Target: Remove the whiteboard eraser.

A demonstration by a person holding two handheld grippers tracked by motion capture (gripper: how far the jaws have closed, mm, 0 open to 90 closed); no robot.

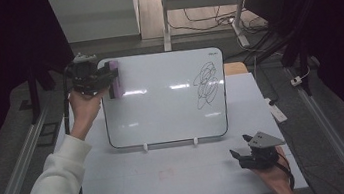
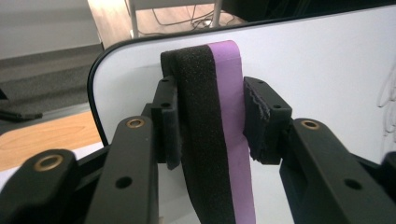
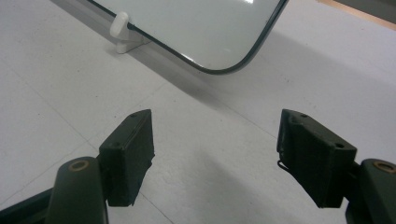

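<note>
Eraser (image 2: 219, 135), purple-backed black foam, pinched in left tongs (image 2: 210, 126), right tongs (image 3: 215, 154) spread.

A white table (image 1: 170, 173) carries a whiteboard (image 1: 161, 108) propped on two clips.

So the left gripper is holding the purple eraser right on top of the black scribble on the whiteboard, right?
Not quite. The left gripper does hold the purple eraser against the whiteboard, but at the board's upper left corner. The black scribble is over on the right side, well apart from the eraser. The high view shows this.
</note>
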